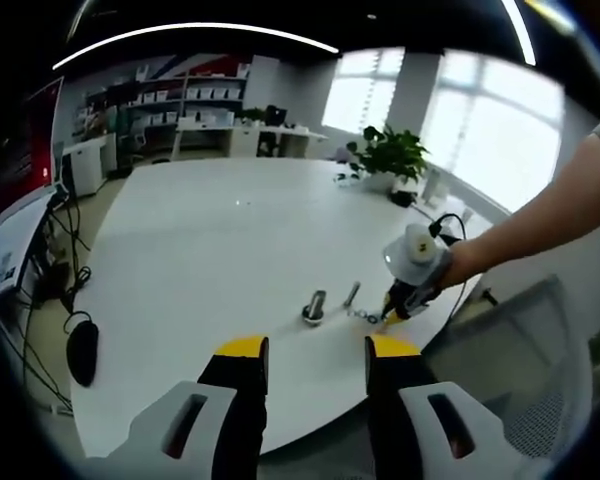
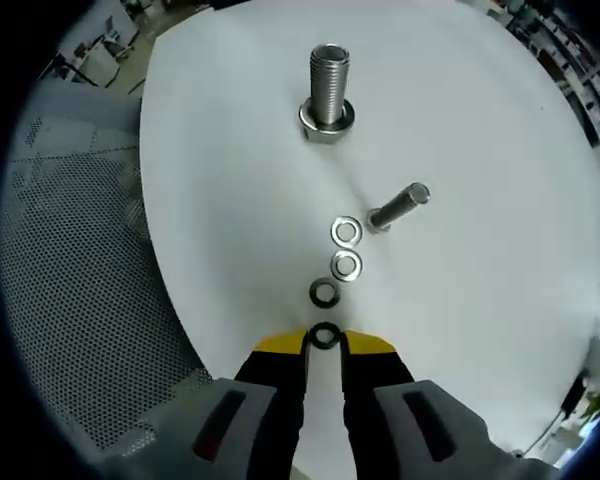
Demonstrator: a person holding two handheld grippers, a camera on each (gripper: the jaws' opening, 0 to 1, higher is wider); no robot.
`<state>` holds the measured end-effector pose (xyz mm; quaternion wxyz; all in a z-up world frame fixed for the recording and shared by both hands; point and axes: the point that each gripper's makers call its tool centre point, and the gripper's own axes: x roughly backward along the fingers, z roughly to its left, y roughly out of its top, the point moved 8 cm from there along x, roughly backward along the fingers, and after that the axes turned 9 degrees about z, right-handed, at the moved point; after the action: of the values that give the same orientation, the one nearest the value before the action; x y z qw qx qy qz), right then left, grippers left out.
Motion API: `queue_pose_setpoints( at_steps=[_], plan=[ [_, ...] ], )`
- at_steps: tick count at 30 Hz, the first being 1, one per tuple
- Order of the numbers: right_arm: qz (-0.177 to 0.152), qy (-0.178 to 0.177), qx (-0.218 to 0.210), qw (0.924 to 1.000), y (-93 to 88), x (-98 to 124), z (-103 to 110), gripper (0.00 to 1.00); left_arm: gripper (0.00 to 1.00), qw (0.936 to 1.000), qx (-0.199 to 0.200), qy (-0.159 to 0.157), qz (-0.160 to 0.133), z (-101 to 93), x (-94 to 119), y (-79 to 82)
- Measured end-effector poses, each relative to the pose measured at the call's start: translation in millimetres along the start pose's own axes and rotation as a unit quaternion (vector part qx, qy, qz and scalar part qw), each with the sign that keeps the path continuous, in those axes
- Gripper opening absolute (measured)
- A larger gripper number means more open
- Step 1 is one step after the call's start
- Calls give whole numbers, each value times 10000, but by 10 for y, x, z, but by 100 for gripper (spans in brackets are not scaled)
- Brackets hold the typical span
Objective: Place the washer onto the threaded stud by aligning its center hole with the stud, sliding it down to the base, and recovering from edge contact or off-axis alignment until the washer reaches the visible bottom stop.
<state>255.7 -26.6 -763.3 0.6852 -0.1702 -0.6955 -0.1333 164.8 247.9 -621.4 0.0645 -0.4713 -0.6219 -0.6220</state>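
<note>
In the right gripper view, a threaded steel stud [image 2: 329,80] stands upright on its hex base [image 2: 327,120] at the far side of the white table [image 2: 480,120]. Three washers lie in a row toward me: two bright ones [image 2: 347,231] [image 2: 346,266] and a dark one [image 2: 324,294]. My right gripper [image 2: 325,340] is shut on a fourth, dark washer [image 2: 325,336] at its yellow tips, low over the table edge. In the left gripper view the stud [image 1: 314,305] stands ahead of my open left gripper [image 1: 317,347], with the right gripper [image 1: 395,312] beside it.
A loose bolt [image 2: 398,207] lies on its side right of the washer row. A mesh chair [image 2: 70,280] sits against the near table edge. A person's arm [image 1: 550,215] holds the right gripper. A potted plant [image 1: 390,155] stands at the table's far side.
</note>
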Motion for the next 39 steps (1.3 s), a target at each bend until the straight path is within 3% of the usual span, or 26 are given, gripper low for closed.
queue_pose_setpoints(
  at_steps=[3, 20, 23, 28, 34, 39],
  plan=[
    [-34, -45, 95, 9999, -3, -10, 5, 14, 36, 10000, -29, 22, 17, 0, 0, 0],
    [-244, -36, -247, 9994, -24, -1, 10, 13, 37, 9999, 41, 88, 64, 47, -20, 0],
    [-303, -166, -90, 9994, -29, -1, 38, 13, 37, 9999, 57, 80, 74, 51, -23, 1],
    [-409, -214, -200, 9987, -71, 8, 30, 13, 37, 9999, 61, 120, 87, 54, -19, -7],
    [-576, -148, -502, 9970, -82, 158, -71, 13, 36, 9998, 26, 160, 75, 51, -13, -5],
    [-930, -69, -739, 9929, -17, 313, -142, 13, 36, 9999, -15, 131, 80, 41, -14, -5]
  ],
)
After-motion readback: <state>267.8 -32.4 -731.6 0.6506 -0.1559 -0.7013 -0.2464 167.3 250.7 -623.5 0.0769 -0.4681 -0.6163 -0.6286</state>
